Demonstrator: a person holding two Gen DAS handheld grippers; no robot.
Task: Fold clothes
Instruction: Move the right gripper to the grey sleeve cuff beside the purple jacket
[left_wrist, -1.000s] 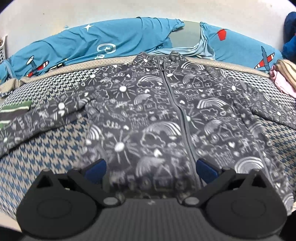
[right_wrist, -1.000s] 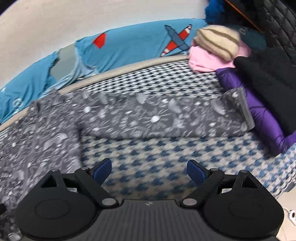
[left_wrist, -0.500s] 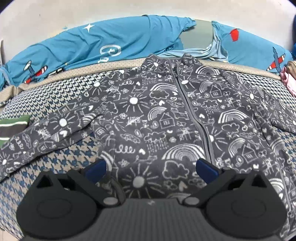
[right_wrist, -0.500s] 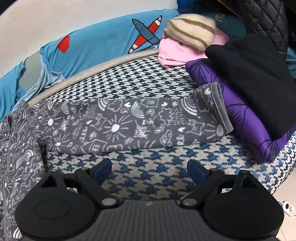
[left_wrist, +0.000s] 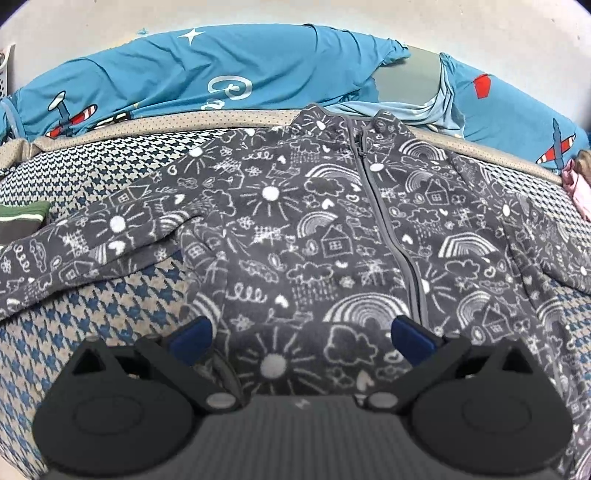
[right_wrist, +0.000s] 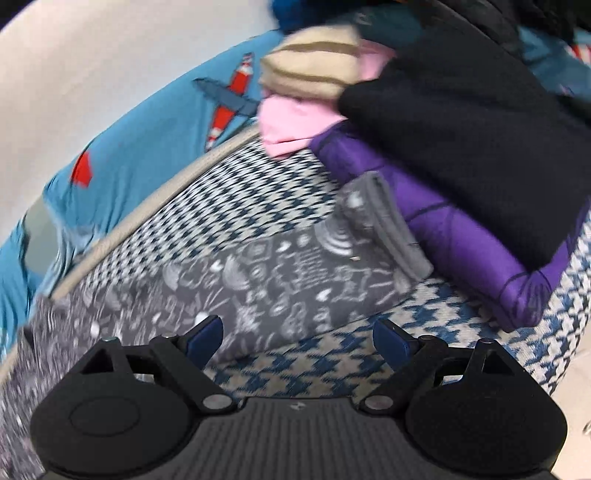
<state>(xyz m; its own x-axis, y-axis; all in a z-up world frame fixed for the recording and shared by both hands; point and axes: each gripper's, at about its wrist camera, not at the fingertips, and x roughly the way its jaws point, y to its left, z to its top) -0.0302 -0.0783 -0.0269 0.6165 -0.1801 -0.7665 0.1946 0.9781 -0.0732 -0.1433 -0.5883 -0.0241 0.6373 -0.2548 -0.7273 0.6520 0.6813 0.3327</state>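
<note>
The grey doodle-print zip fleece jacket (left_wrist: 332, 236) lies flat and unfolded, both sleeves spread. The left gripper (left_wrist: 301, 334) and right gripper (right_wrist: 297, 334) hover with jaws apart, empty; every fold is still to do.

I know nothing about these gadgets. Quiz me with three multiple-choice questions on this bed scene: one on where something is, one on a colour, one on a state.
1. Where does the cuff of the grey jacket's sleeve end?
A. against the purple garment
B. on the floor
C. under the blue sheet

2. What colour is the folded item under the striped beige knit?
A. green
B. pink
C. orange

3. How is the jacket's front?
A. zipped up
B. wide open
C. inside out

Answers:
1 A: the cuff touches the purple garment.
2 B: pink cloth lies beneath the knit.
3 A: the zip runs closed up to the collar.
</note>
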